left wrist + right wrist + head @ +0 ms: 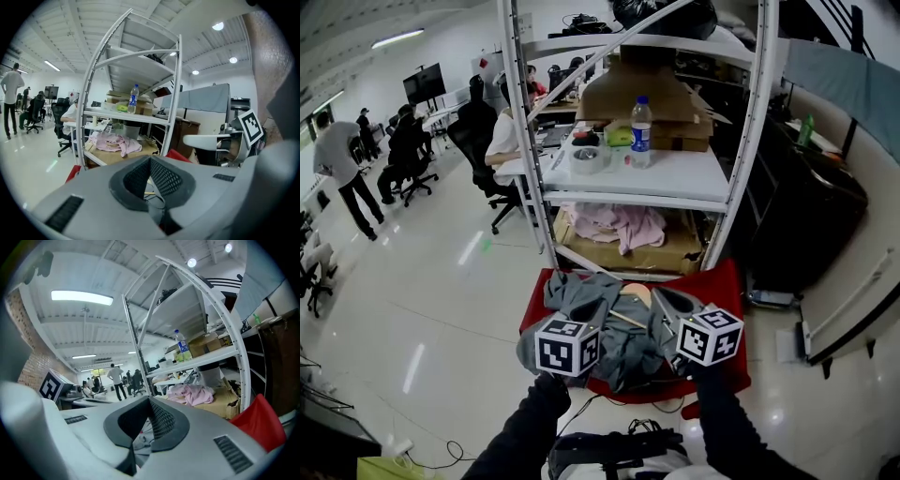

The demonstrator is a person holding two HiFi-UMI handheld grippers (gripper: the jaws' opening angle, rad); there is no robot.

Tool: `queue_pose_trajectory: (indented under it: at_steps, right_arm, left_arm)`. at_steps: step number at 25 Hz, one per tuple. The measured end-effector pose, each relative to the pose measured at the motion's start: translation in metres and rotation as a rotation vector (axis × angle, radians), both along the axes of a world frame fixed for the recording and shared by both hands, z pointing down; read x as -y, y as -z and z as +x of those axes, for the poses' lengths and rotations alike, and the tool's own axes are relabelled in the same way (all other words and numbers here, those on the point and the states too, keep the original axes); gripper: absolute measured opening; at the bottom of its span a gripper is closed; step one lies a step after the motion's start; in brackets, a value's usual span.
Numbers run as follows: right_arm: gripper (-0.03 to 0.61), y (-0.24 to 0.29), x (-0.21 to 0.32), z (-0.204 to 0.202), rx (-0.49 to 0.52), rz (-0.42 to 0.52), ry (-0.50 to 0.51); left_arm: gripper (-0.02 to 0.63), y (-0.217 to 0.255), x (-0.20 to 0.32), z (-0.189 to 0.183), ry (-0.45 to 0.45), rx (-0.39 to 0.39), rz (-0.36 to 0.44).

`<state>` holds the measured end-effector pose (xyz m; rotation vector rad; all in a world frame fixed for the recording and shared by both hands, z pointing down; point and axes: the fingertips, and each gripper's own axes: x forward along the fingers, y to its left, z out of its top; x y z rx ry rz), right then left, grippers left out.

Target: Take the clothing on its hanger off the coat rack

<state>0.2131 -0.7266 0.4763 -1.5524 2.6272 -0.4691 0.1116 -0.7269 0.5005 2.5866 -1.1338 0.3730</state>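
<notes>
The grey clothing (pixel 614 339) lies crumpled on a red cloth (pixel 724 289) on the floor, its wooden hanger (pixel 636 297) showing at the top of the pile. My left gripper (pixel 569 345) hovers over the garment's left side and my right gripper (pixel 709 336) over its right shoulder. In the left gripper view the jaws (pixel 151 159) meet at their tips, with nothing seen between them. The right gripper (pixel 150 400) is shut too, and grey fabric shows below its pads. The fingertips are hidden under the marker cubes in the head view.
A white metal shelf rack (pixel 619 183) stands just beyond the red cloth, holding a water bottle (pixel 641 131), a tape roll (pixel 586 159), cardboard boxes and a pink cloth (pixel 619 225). A dark cabinet (pixel 806 216) is at the right. People sit and stand at the far left.
</notes>
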Motion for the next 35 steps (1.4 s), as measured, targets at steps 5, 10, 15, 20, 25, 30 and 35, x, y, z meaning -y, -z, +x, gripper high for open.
queue_pose_trajectory:
  at_steps: [5, 10, 15, 20, 25, 30, 35]
  right_arm:
    - [0.000, 0.002, -0.005, 0.001, -0.013, -0.003, 0.005]
    - [0.000, -0.001, -0.011, 0.002, -0.011, -0.011, 0.007]
    - [0.000, -0.003, -0.012, -0.004, -0.009, -0.015, 0.015]
    - [0.000, -0.003, -0.012, -0.010, -0.011, -0.015, 0.030]
    - [0.000, -0.005, -0.012, -0.009, -0.017, -0.023, 0.029]
    - [0.000, -0.007, -0.012, -0.008, -0.015, -0.023, 0.029]
    - [0.000, -0.006, -0.013, -0.010, -0.013, -0.028, 0.031]
  left_arm:
    - [0.006, 0.006, -0.005, 0.005, -0.010, -0.009, 0.007]
    - [0.006, 0.008, -0.011, 0.006, -0.014, -0.010, 0.010]
    - [0.006, 0.009, -0.014, 0.005, -0.013, -0.009, 0.014]
    - [0.006, 0.009, -0.012, 0.004, -0.010, -0.008, 0.009]
    - [0.006, 0.009, -0.011, 0.004, -0.014, -0.008, 0.009]
    - [0.006, 0.007, -0.011, 0.004, -0.016, -0.002, 0.007]
    - [0.006, 0.008, -0.013, 0.004, -0.022, 0.003, 0.007]
